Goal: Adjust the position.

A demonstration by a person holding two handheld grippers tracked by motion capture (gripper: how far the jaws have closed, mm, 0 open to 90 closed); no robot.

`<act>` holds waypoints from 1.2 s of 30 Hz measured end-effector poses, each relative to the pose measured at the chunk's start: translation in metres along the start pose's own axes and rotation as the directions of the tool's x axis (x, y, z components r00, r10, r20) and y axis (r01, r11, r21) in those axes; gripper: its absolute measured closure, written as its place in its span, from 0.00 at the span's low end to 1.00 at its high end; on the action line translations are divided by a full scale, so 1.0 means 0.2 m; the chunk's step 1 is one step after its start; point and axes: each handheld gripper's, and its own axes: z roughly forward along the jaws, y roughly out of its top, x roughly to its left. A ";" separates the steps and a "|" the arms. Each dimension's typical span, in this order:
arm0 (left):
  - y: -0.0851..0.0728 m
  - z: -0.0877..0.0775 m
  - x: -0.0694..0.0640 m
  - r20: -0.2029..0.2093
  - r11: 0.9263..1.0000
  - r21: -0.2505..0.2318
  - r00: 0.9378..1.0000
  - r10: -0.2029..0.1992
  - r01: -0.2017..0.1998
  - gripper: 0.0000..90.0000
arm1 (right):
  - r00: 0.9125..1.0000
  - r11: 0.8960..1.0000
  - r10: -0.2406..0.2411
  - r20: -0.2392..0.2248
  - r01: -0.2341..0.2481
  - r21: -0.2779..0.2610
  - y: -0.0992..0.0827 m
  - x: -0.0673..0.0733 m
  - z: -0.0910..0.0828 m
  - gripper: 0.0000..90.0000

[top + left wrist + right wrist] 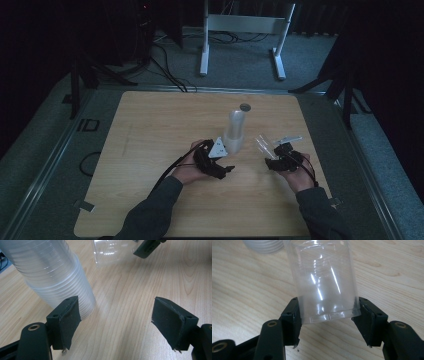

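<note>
1. Right tool (325, 322) is gripping a single clear plastic cup (324, 282) near its rim, one black pad pressing on each side of the wall.
2. That cup is lying tilted in the grip, its closed end pointing away from the tool and toward the far left; in the high view the cup (262, 144) is showing just beyond the right tool (280, 152), over the right part of the table (150, 130).
3. Left tool (116, 320) is standing released, its pads wide apart with bare wood between them.
4. Its left pad is sitting just beside the foot of a stack of clear cups (52, 277); whether the two are touching I cannot tell.
5. In the high view the left tool (220, 157) is sitting near the middle of the table, and the stack (235, 131) is rising just to its far side.
6. Beyond the stack, near the far edge of the table, a small dark round thing (245, 106) is lying on the wood.
7. A white frame (245, 30) is standing on the grey floor past the table.
</note>
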 end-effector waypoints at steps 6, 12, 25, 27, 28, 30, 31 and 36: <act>0.00 0.00 0.00 0.001 1.000 0.000 1.000 0.000 0.000 0.25 | 0.998 0.998 0.063 0.031 -0.062 -0.029 0.00 0.00 0.01 0.47; 0.00 0.00 0.00 0.002 1.000 -0.001 1.000 -0.001 0.001 0.25 | 0.994 0.995 0.094 0.059 -0.092 -0.034 0.00 -0.01 0.03 0.47; 0.00 0.01 -0.01 0.003 1.000 -0.007 1.000 -0.007 0.007 0.25 | 0.979 0.985 0.171 0.114 -0.167 -0.045 0.02 -0.05 0.05 0.47; -0.01 0.01 -0.01 0.005 1.000 -0.005 1.000 -0.006 0.006 0.25 | 0.977 0.984 0.179 0.116 -0.176 -0.042 0.03 -0.06 0.06 0.47; -0.01 0.01 -0.01 0.005 1.000 -0.005 1.000 -0.005 0.005 0.25 | 0.975 0.982 0.186 0.121 -0.182 -0.044 0.03 -0.06 0.07 0.47; -0.01 0.01 -0.01 0.005 1.000 -0.006 1.000 -0.005 0.005 0.25 | 0.973 0.981 0.192 0.127 -0.188 -0.046 0.04 -0.06 0.07 0.47; -0.01 0.01 -0.01 0.005 1.000 -0.008 1.000 -0.007 0.007 0.25 | 0.968 0.977 0.210 0.134 -0.204 -0.053 0.04 -0.07 0.09 0.47; -0.01 0.01 0.00 0.015 0.999 -0.023 1.000 -0.028 0.028 0.25 | 0.961 0.974 0.223 0.162 -0.212 -0.077 0.06 -0.07 0.09 0.47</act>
